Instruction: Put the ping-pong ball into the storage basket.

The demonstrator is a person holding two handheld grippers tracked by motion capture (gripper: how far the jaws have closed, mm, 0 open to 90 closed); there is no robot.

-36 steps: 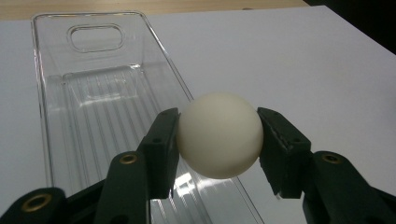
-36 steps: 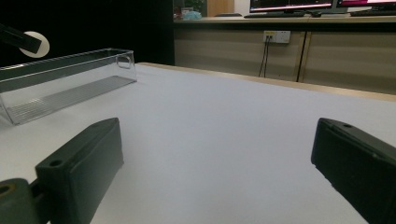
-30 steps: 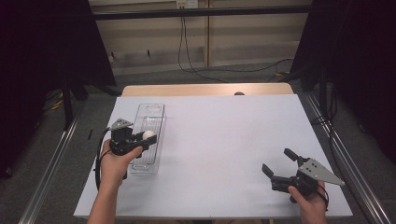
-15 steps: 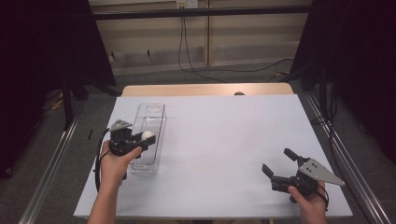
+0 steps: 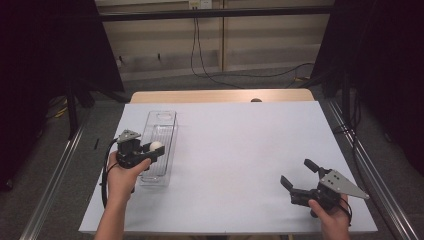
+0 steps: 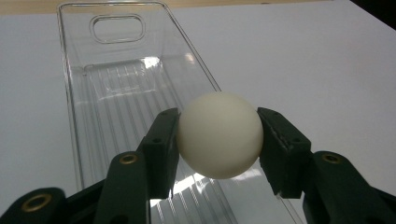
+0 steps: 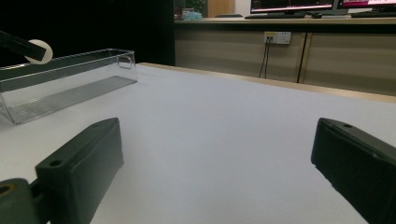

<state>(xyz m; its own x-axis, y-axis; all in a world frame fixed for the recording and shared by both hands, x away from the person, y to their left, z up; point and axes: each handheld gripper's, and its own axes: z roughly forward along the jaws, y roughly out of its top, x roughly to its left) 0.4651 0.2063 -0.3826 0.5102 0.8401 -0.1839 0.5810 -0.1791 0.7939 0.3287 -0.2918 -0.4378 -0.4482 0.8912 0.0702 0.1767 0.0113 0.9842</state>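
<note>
A white ball sits pinched between the pads of my left gripper, which is shut on it. In the high view that left gripper holds the ball just above the near half of a clear plastic tray on the table's left side. The tray is long, ribbed on its floor and has nothing in it. My right gripper rests low at the table's front right, jaws wide apart with nothing between them. From the right gripper view the tray and ball show far off at the left.
The white table stretches bare between the two hands. A wooden strip borders its far edge. Metal rails run along both sides, and cables trail on the floor behind.
</note>
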